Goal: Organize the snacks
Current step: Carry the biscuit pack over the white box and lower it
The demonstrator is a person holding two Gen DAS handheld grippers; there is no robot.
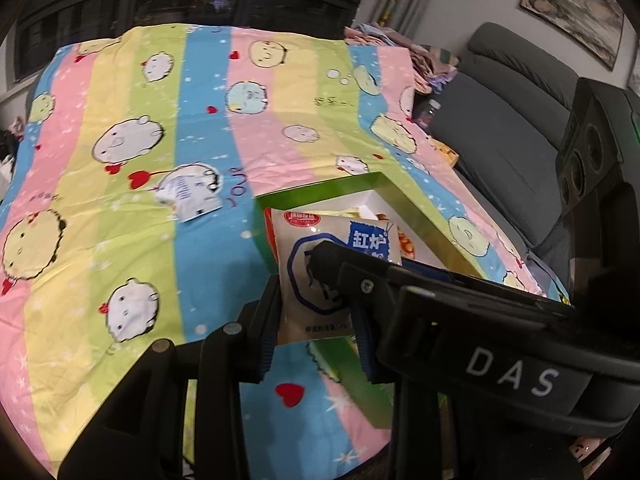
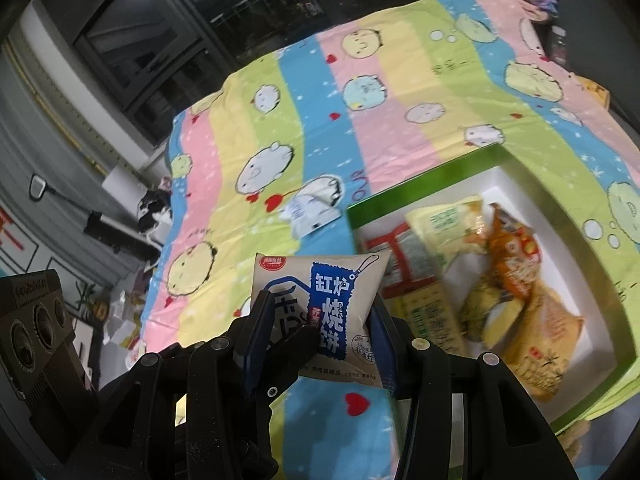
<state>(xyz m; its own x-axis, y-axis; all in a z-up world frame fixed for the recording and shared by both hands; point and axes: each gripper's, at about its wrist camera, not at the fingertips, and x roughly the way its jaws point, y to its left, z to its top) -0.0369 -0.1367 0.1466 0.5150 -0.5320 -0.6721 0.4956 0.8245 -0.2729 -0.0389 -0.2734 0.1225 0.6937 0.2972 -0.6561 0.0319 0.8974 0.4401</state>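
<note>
Both grippers clamp one white-and-blue snack packet (image 2: 320, 312), lifted above the striped cartoon sheet (image 1: 120, 240) that covers the surface.

In the right wrist view the right gripper (image 2: 316, 344) has its fingers (image 2: 256, 332) pressed on the packet's two side edges near its lower half. The black tip of the left gripper crosses the packet's face from 7 o'clock.

In the left wrist view the left gripper (image 1: 316, 312) has its fingers (image 1: 270, 320) drawn in narrow on the same packet (image 1: 296, 248), and the right gripper's arm (image 1: 460, 296) reaches in from 3 o'clock, its tip on the packet's front.

A green-rimmed box (image 2: 440, 168) lies open on the sheet at 3 o'clock of the packet in the right view, holding several yellow and orange snack bags (image 2: 500, 264).

A small white packet (image 1: 188, 194) lies flat on the sheet, well apart, at 11 o'clock of the held one.
</note>
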